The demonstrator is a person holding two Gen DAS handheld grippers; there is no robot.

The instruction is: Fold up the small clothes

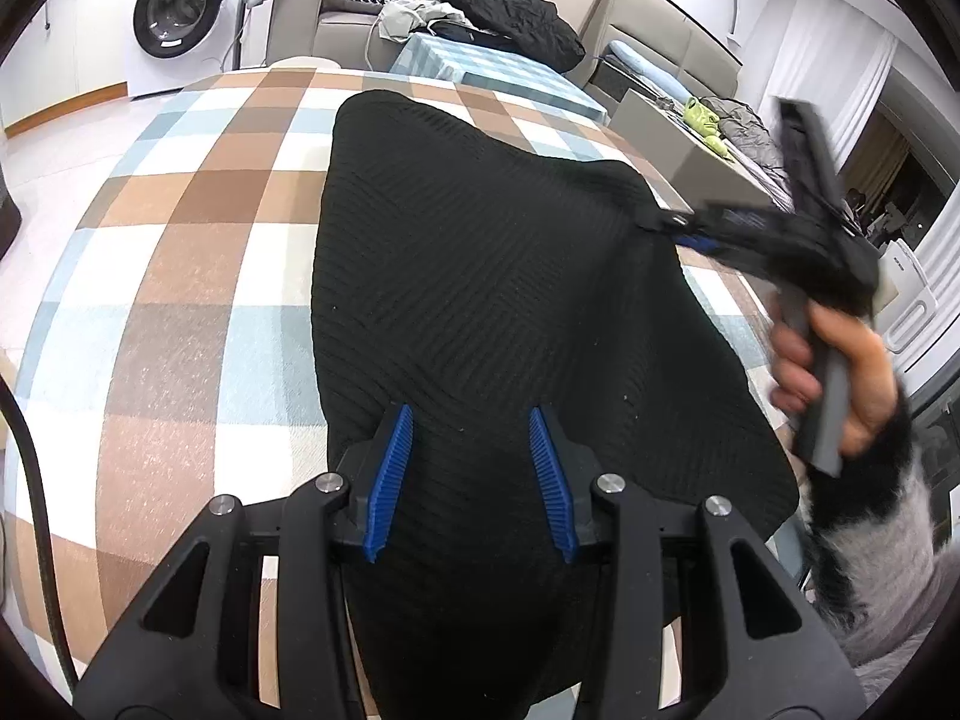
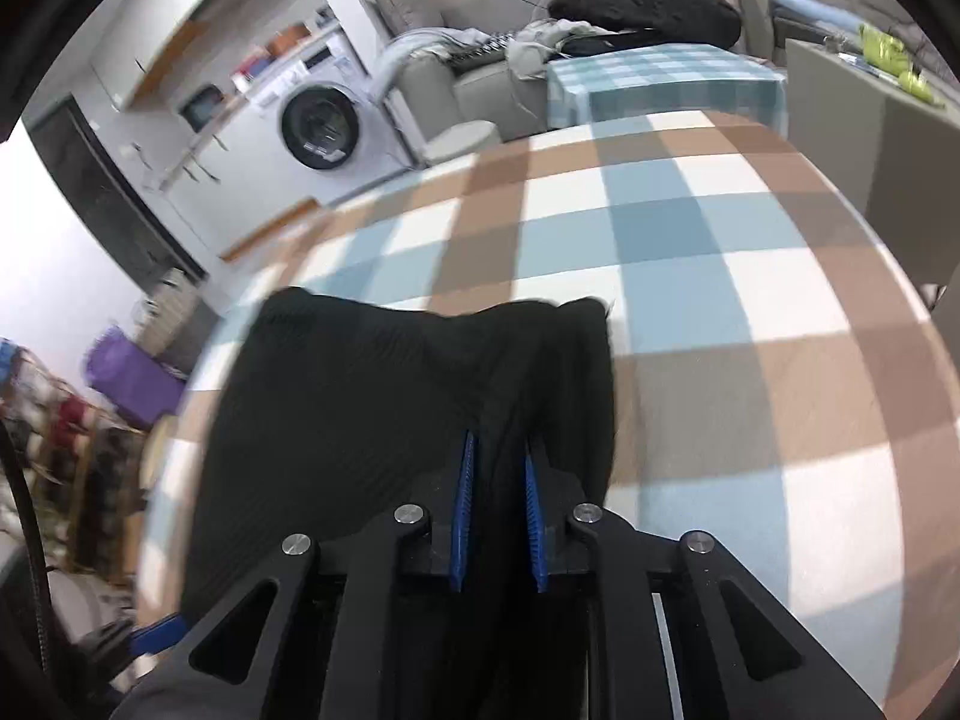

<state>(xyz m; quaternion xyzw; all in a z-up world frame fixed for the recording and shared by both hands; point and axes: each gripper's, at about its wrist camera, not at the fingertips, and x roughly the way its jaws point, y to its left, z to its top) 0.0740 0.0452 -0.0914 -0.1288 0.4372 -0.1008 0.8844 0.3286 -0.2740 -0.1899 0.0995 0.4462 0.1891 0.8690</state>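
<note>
So the black ribbed knit garment is spread out on the checked tablecloth, the brown, white and pale blue one, and it takes up most of the middle of that cloth. The left gripper sits over the near end of the garment with its blue pads standing apart. Black fabric runs between them, but the pads don't look like they're pressing on it, so I'd call that one open. The right gripper is a different story: in its own view the blue pads are close together with a bunched ridge of the black knit squeezed between them, so it's clamped on the garment. From the left wrist view you can see the right gripper pinching the garment's far right corner, which is pulled up off the tablecloth into a point, with the person's hand around the handle and a fuzzy grey and black sleeve below it. Beyond the far edge of the tablecloth there's a washing machine and a grey sofa piled with clothes.
</note>
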